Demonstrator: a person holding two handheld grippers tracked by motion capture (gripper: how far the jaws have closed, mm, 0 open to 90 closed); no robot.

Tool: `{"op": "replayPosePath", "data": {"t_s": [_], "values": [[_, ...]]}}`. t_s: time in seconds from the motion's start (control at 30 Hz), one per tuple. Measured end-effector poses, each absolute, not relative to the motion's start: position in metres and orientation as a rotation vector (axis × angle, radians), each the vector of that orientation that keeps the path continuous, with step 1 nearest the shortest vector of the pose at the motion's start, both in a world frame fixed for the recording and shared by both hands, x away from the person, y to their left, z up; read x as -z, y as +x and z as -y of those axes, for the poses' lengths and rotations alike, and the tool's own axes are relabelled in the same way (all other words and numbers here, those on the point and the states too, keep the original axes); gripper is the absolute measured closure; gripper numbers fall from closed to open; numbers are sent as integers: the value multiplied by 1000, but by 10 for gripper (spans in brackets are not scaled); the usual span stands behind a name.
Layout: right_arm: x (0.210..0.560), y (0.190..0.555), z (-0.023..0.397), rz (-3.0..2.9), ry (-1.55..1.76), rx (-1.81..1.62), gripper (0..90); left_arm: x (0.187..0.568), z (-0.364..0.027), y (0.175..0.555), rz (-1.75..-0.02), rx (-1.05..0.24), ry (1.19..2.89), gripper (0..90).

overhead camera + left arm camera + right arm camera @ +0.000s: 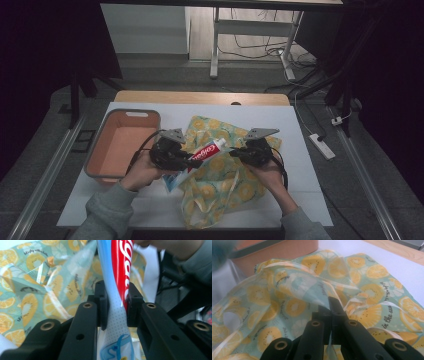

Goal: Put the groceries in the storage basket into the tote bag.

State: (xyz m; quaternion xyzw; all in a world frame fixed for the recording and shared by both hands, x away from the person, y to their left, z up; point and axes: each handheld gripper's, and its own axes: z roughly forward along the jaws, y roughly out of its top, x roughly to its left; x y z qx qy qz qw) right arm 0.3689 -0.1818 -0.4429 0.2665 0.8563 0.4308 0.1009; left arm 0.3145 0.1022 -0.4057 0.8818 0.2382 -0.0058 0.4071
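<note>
A red, white and blue toothpaste tube (208, 151) lies level above a green bag printed with yellow fruit slices (220, 172). My left gripper (186, 159) is shut on the tube's flat tail end. In the left gripper view the tube (120, 285) runs up between the pads, and the bag (37, 290) spreads out behind it. My right gripper (235, 152) is shut on the bag's thin edge and holds it lifted. The right gripper view shows its jaws (331, 305) pinching that film, with the bag (287, 295) draped in folds around them.
An orange bin with a grey rim (95, 150) stands on the white table sheet (300, 130) at the left, its side (287, 250) seen in the right gripper view. A wooden table edge (200, 97) runs along the back. A power strip (321, 145) lies on the floor at the right.
</note>
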Motion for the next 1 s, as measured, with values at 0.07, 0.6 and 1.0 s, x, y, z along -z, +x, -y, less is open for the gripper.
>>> {"op": "replayPosePath", "data": {"t_s": [0.07,0.6,1.0], "values": [[442,369,183,-2526,791,-1278,897,410,-92,313,-580,3,2274,754],[430,364,191,-2486,798,-1359,897,423,-56,310,-548,-88,2535,752],[427,357,187,-2462,784,-1412,897,431,-19,336,-598,-22,2521,749]]}}
